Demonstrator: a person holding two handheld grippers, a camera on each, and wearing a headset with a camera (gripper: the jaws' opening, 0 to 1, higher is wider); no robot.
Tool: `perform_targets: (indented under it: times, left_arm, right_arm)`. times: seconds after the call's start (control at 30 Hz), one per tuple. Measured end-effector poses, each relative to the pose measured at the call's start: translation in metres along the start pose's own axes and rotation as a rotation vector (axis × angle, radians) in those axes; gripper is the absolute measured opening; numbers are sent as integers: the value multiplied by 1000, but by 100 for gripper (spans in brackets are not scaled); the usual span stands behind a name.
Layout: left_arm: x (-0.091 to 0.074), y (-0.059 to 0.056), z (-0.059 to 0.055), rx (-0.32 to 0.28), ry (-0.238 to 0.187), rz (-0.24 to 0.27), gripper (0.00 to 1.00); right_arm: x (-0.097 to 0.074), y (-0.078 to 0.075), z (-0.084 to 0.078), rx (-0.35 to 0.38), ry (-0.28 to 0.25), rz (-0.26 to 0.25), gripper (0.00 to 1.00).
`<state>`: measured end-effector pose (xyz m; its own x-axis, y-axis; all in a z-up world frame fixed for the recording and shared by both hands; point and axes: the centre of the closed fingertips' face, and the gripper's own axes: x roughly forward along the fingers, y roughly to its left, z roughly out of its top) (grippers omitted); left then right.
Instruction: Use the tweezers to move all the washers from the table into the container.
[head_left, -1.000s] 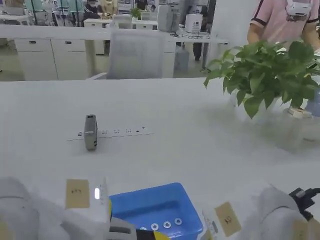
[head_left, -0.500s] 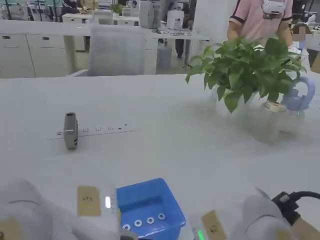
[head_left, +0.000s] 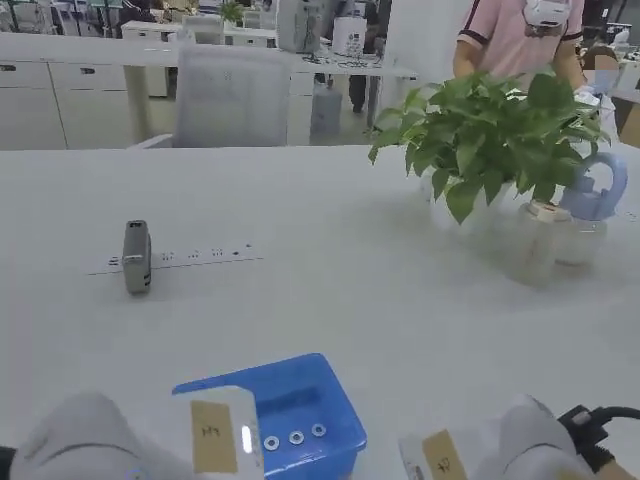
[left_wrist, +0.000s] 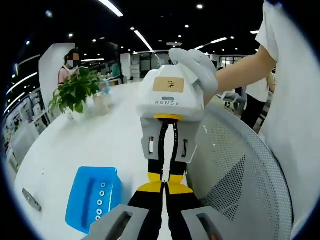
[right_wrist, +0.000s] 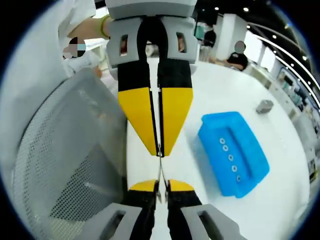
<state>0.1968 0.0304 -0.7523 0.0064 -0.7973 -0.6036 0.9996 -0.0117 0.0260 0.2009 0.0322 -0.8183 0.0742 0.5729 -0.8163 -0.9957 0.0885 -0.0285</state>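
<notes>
Five small silver washers lie rowed inside the blue container.

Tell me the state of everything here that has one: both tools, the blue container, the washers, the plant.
Left tool, jaws closed, tips meeting the right tool's.
Right tool, jaws closed.
Blue container, upright on the table, open on top.
Washers, lying flat in a row inside the container.
Plant, standing upright on the table.
</notes>
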Motion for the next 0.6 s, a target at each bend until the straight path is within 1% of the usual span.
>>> perform_targets:
  times: [0.13,0.17,0.23,0.27,0.37,0.43,0.47,0.5,0.53,0.57,0.6]
  left_arm:
    - [4,0,-11,-1,21,14,0]
    - [1,3,-13,-11,16,28,0]
    - [-1,5,-19,-38,16,33,0]
    - [-1,5,-22,-42,22,32,0]
    - [-4,5,-30,-56,35,35,0]
    - [-4,5,-36,-66,45,36,0]
    - [-4,5,-41,-70,57,36,0]
    - [-4,5,-43,-72,65,36,0]
    - [-4,5,-48,-74,76,39,0]
    - [-4,5,-51,-75,85,39,0]
    - [-4,4,-54,-75,94,40,0]
  right_arm:
    - [9,0,-6,4,10,-3,3]
    - [8,-1,-4,11,-4,-9,4]
    - [10,-4,-4,35,-17,-20,4]
    - [11,-4,-4,50,-23,-18,5]
    - [15,-4,1,121,-73,-11,6]
    - [14,-2,5,176,-125,-5,9]
    - [12,-3,9,215,-165,-16,11]
    - [11,-4,10,225,-178,-22,15]
    - [7,-5,11,262,-213,-40,20]
    - [4,-5,10,290,-226,-53,25]
    - [-1,-7,6,313,-237,-85,30]
